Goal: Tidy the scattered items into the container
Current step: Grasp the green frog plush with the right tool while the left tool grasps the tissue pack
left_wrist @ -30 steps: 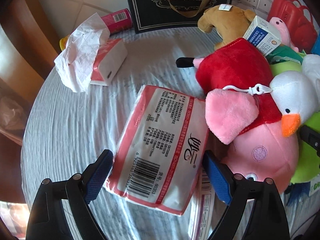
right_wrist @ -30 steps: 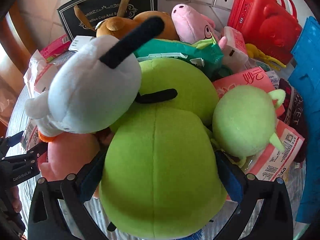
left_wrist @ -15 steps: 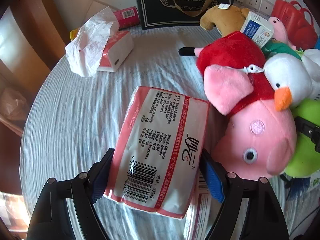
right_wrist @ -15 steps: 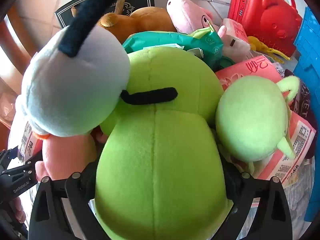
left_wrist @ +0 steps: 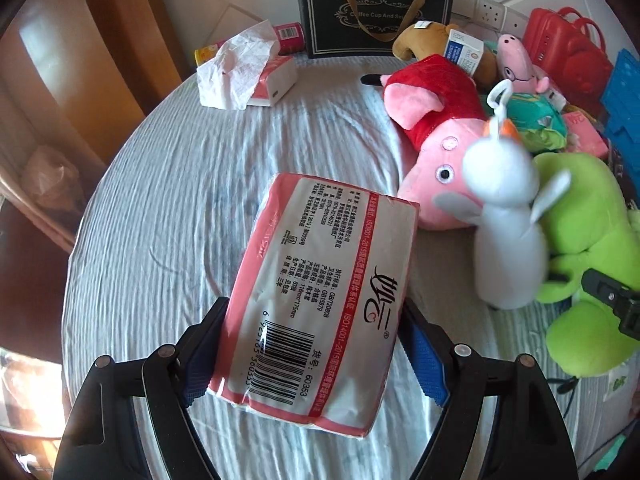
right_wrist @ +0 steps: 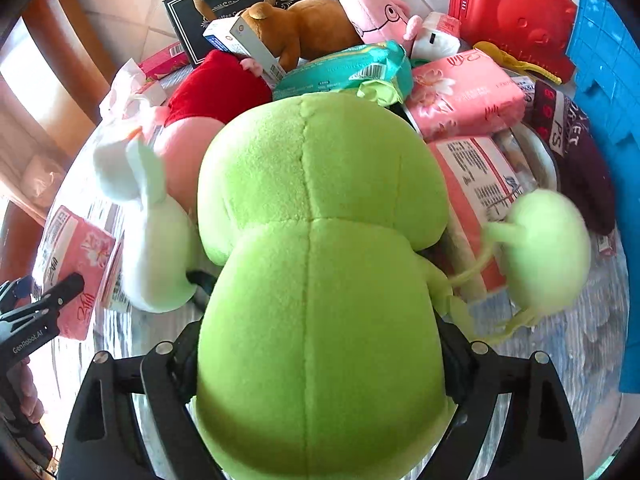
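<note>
My left gripper is shut on a pink and white tissue pack, held barcode side up above the grey tablecloth. A big green plush fills the right wrist view. My right gripper grips its sides and its jaws are closing into it, the pads hidden by the fabric. A white plush and a small green ball hang blurred beside it. From the left wrist view the green plush and the white plush sit at the right.
A blue crate stands at the right edge beside a red case. A pink pig plush, a brown plush, tissue packs and a teal pack lie piled up. A black gift bag and an opened tissue pack sit at the back.
My left gripper has shut on the tissue pack and raised it off the cloth. My right gripper has squeezed the green plush and pulled it back; the white plush and green ball swing.
</note>
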{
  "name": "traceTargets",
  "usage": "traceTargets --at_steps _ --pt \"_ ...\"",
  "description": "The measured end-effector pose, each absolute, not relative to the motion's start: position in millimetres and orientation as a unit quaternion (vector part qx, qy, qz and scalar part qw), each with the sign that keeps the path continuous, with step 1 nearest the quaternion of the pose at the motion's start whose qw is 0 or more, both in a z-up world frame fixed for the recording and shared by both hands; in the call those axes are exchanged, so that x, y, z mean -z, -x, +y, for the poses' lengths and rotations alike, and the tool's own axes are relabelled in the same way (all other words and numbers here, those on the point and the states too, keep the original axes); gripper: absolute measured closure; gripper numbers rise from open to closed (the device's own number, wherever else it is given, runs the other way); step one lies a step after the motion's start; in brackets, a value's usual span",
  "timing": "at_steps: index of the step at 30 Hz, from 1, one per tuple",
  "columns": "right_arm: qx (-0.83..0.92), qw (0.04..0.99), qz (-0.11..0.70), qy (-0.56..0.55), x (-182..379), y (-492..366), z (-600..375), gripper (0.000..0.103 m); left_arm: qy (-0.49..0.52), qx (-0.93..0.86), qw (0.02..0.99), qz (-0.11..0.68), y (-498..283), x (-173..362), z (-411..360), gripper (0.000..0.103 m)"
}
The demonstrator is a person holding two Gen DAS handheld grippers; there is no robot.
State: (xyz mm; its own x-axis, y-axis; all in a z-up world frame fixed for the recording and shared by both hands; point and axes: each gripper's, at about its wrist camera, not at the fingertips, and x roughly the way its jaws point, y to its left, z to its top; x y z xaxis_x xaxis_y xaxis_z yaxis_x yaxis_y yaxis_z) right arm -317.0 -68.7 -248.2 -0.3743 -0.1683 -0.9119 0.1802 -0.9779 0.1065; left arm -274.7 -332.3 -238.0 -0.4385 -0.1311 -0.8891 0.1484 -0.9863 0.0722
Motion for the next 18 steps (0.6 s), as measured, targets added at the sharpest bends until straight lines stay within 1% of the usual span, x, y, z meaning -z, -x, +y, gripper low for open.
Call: traceTargets --at_steps 9,18 --pt "0.838 0.123 -0.001 -0.532 230 273 -51 0.016 -0.498 0.865 0.071 -0.002 237 214 -298 0.022" --pt "0.851 0.135 -0.01 -0.508 209 249 -20 0.016 -0.459 0.886 0.074 -0.005 211 176 -267 0.022"
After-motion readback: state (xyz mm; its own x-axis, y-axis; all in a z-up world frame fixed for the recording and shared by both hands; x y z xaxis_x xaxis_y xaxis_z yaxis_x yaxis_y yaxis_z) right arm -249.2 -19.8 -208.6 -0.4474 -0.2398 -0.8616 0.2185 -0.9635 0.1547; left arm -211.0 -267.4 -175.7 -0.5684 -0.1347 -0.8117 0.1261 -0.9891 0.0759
